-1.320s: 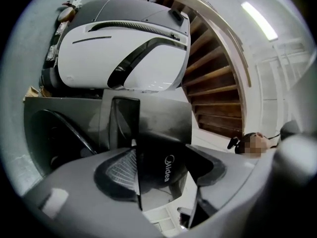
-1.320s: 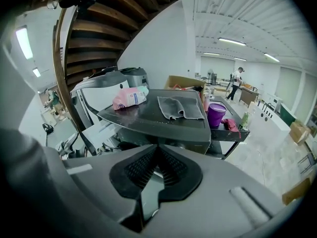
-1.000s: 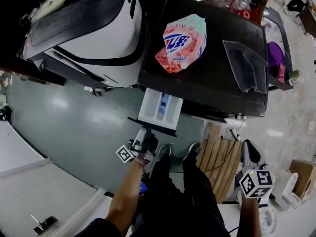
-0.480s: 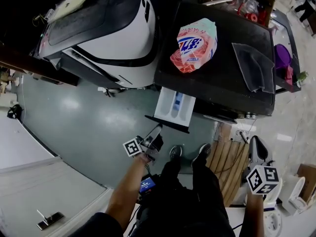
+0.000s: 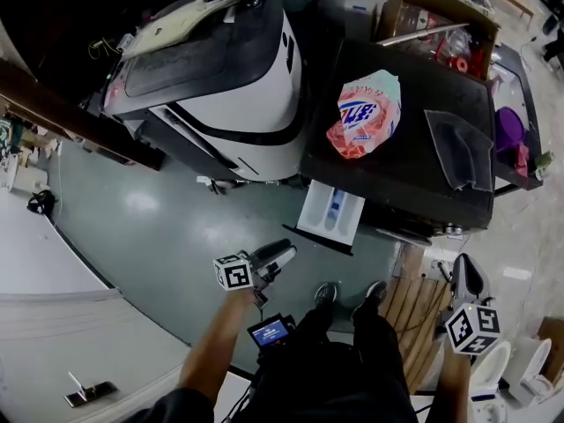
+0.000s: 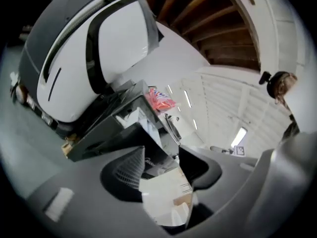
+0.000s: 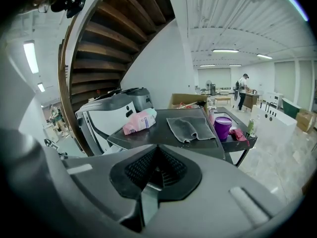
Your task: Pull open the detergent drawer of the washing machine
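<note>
**DRAWER EXTENDED: KNOCK HAZARD**

The detergent drawer [image 5: 331,211] stands pulled out from the front of the washing machine [image 5: 397,170]. Its white compartments are exposed, below the detergent bag [image 5: 364,113] lying on the machine top. The left gripper [image 5: 284,256] is near the drawer front but apart from it. Its jaws stand partly apart, have just been closing, and hold nothing. The right gripper [image 5: 464,276] hangs well to the side, jaws together and empty. Likely fault from here — a swing of the left gripper or a leg against the protruding drawer could shove it back in or strain its rail.
</note>
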`<state>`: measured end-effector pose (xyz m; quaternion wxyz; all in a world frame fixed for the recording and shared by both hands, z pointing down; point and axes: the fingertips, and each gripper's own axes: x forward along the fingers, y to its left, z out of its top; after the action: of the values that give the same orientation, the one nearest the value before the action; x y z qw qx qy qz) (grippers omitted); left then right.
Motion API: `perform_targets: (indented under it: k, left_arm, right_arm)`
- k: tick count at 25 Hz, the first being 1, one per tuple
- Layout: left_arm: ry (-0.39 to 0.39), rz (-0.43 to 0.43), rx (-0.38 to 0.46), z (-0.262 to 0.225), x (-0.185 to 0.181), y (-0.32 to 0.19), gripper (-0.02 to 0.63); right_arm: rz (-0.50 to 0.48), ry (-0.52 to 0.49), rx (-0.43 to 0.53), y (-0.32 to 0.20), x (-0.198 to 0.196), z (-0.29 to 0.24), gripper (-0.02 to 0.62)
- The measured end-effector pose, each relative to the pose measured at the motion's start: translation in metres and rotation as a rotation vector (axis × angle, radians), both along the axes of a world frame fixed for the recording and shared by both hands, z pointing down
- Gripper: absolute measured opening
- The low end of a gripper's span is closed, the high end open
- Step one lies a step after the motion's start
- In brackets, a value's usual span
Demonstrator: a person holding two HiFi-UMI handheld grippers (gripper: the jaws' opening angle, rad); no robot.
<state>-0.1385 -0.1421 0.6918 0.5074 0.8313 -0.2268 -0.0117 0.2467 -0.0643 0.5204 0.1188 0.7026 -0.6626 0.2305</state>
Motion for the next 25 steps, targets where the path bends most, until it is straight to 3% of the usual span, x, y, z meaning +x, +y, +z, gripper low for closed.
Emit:
perform_targets:
  k: [3, 8, 13, 17, 21, 25]
  left_arm:
    - [-0.04, 0.031, 0.113, -0.043, -0.012, -0.009, 0.264]
    - [-0.035, -0.022, 0.318, -0.132, -0.026, -0.034, 0.227]
    - [-0.083, -0.034, 0.53, -0.212, -0.016, -0.046, 0.206]
    - [-0.127, 0.008, 0.729, -0.272, 0.002, -0.041, 0.204]
    - [-0.277, -0.048, 0.924, -0.327, 0.016, -0.045, 0.194]
    - [-0.424, -0.126, 1.109, -0.375, 0.027, -0.046, 0.166]
  right_arm:
    - [0.013, 0.003, 0.038, 0.001, 0.005, -0.016, 0.0]
    - [0.02, -0.003, 0.107, 0.005, 0.009, -0.046, 0.0]
    - [0.016, 0.006, 0.192, 0.006, 0.008, -0.084, 0.0]
    - [0.01, 0.019, 0.276, 0.004, 0.004, -0.119, 0.0]
    - [-0.004, 0.038, 0.345, 0.004, 0.002, -0.156, 0.0]
    - [-0.027, 0.119, 0.347, 0.007, -0.005, -0.179, -0.002]
